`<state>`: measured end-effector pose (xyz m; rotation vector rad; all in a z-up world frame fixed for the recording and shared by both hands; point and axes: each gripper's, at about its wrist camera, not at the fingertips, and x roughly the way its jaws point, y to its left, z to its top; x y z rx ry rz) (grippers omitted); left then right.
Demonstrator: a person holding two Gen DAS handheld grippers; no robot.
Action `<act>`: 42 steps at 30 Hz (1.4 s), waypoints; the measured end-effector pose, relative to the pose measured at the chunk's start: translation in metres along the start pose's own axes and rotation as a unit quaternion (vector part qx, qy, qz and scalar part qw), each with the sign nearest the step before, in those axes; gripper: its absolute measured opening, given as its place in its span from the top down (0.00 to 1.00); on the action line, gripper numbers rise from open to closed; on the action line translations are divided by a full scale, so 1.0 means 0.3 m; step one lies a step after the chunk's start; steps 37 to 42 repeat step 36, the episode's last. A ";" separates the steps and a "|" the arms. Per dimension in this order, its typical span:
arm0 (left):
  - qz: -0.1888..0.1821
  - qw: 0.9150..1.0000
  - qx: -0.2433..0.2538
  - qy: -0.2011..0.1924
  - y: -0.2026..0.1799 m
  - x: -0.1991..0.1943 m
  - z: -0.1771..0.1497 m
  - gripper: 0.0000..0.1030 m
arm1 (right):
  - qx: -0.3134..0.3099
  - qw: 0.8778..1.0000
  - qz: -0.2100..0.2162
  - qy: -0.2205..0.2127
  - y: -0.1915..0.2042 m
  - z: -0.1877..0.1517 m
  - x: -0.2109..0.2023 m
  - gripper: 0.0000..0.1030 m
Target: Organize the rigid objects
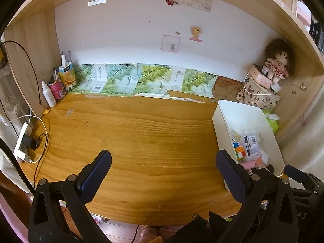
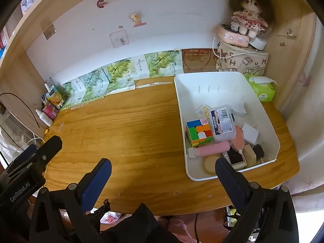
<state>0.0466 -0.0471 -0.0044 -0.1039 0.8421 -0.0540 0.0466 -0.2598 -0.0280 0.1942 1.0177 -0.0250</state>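
Observation:
A white bin stands on the right side of the wooden desk. In it lie a colourful puzzle cube, a clear plastic case with a barcode label, a pink bar and several other small items. The same bin shows in the left wrist view with the cube inside. My right gripper is open above the desk's front edge, just left of the bin. My left gripper is also open over bare desk, holding nothing.
A doll sits on a printed bag at the back right, with a green tissue pack beside the bin. Bottles and cartons crowd the back left corner. A power strip with cables lies at the left edge. Grape-print boxes line the back wall.

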 end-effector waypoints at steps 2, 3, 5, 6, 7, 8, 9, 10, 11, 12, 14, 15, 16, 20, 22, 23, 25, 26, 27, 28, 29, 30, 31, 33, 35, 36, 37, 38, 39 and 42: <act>0.003 1.000 0.003 -0.003 -0.002 0.000 0.003 0.01 | 0.006 1.000 0.001 0.006 -0.008 0.002 0.014 0.01; 0.003 1.000 0.004 -0.004 -0.004 0.000 0.005 0.01 | 0.010 1.000 0.000 0.010 -0.013 0.003 0.020 0.01; 0.005 1.000 0.008 -0.005 -0.006 0.004 0.008 0.01 | 0.014 1.000 -0.001 0.018 -0.019 0.003 0.033 0.01; 0.005 1.000 0.009 -0.005 -0.006 0.003 0.009 0.01 | 0.015 1.000 -0.002 0.021 -0.021 0.003 0.041 0.01; 0.005 1.000 0.009 -0.006 -0.007 0.004 0.011 0.01 | 0.014 1.000 -0.003 0.023 -0.021 0.003 0.044 0.01; 0.006 1.000 0.009 -0.006 -0.010 0.005 0.012 0.01 | 0.013 1.000 -0.003 0.023 -0.021 0.004 0.046 0.01; 0.007 1.000 0.011 -0.007 -0.011 0.006 0.013 0.01 | 0.011 1.000 -0.005 0.021 -0.021 0.006 0.047 0.01; 0.007 1.000 0.012 -0.007 -0.013 0.007 0.013 0.01 | 0.010 1.000 -0.007 0.019 -0.019 0.007 0.046 0.01; 0.013 1.000 0.017 -0.009 -0.020 0.008 0.015 0.01 | 0.008 1.000 -0.009 0.013 -0.018 0.009 0.043 0.01; 0.017 1.000 0.022 -0.010 -0.026 0.009 0.017 0.01 | 0.005 1.000 -0.011 0.010 -0.015 0.013 0.041 0.01; 0.024 0.999 0.033 -0.015 -0.038 0.007 0.018 0.01 | 0.000 1.000 -0.013 0.004 -0.010 0.017 0.037 0.01; 0.024 0.999 0.036 -0.018 -0.043 0.005 0.019 0.01 | -0.003 1.000 -0.015 0.000 -0.007 0.019 0.034 0.01; 0.024 0.999 0.038 -0.020 -0.045 0.005 0.021 0.01 | -0.008 1.000 -0.016 -0.006 -0.003 0.022 0.031 0.01; 0.030 0.998 0.043 -0.027 -0.048 0.005 0.029 0.01 | -0.019 1.000 -0.017 -0.015 0.007 0.030 0.028 0.01; 0.032 0.998 0.044 -0.030 -0.048 0.004 0.032 0.01 | -0.017 1.000 -0.017 -0.009 0.002 0.033 0.039 0.01; 0.032 0.998 0.044 -0.031 -0.048 0.004 0.034 0.01 | -0.016 1.000 -0.018 -0.006 -0.001 0.034 0.044 0.01; 0.032 0.998 0.044 -0.033 -0.046 0.004 0.036 0.01 | -0.014 1.000 -0.018 -0.003 -0.003 0.036 0.051 0.01; 0.032 0.998 0.044 -0.034 -0.046 0.004 0.036 0.01 | -0.014 1.000 -0.017 -0.004 0.000 0.037 0.051 0.01; 0.033 0.998 0.043 -0.035 -0.045 0.003 0.037 0.01 | -0.015 1.000 -0.014 -0.003 0.002 0.038 0.052 0.01; 0.034 0.998 0.042 -0.036 -0.044 0.003 0.038 0.01 | -0.016 1.000 -0.014 -0.003 0.003 0.037 0.053 0.01; 0.034 0.998 0.042 -0.036 -0.045 0.002 0.037 0.01 | -0.017 1.000 -0.014 -0.003 0.003 0.037 0.054 0.01; 0.034 0.998 0.042 -0.037 -0.046 0.002 0.037 0.01 | -0.017 1.000 -0.012 -0.002 0.002 0.038 0.056 0.01; 0.033 0.998 0.042 -0.036 -0.045 0.002 0.037 0.01 | -0.016 1.000 -0.011 0.000 0.001 0.038 0.059 0.01; 0.033 0.998 0.043 -0.037 -0.046 0.003 0.040 0.01 | -0.014 1.000 -0.010 0.005 -0.004 0.038 0.066 0.01; 0.032 0.998 0.044 -0.039 -0.046 0.003 0.043 0.01 | -0.010 1.000 -0.010 0.009 -0.009 0.037 0.071 0.01; 0.032 0.998 0.044 -0.038 -0.047 0.003 0.042 0.01 | -0.008 1.000 -0.009 0.010 -0.012 0.036 0.072 0.01; 0.032 0.998 0.044 -0.038 -0.047 0.003 0.042 0.01 | -0.008 1.000 -0.009 0.010 -0.012 0.036 0.072 0.01; 0.032 0.998 0.044 -0.038 -0.047 0.003 0.042 0.01 | -0.008 1.000 -0.009 0.010 -0.012 0.036 0.072 0.01; 0.032 0.998 0.044 -0.038 -0.047 0.003 0.042 0.01 | -0.008 1.000 -0.009 0.010 -0.012 0.036 0.072 0.01; 0.032 0.998 0.044 -0.038 -0.047 0.003 0.042 0.01 | -0.008 1.000 -0.009 0.010 -0.012 0.036 0.072 0.01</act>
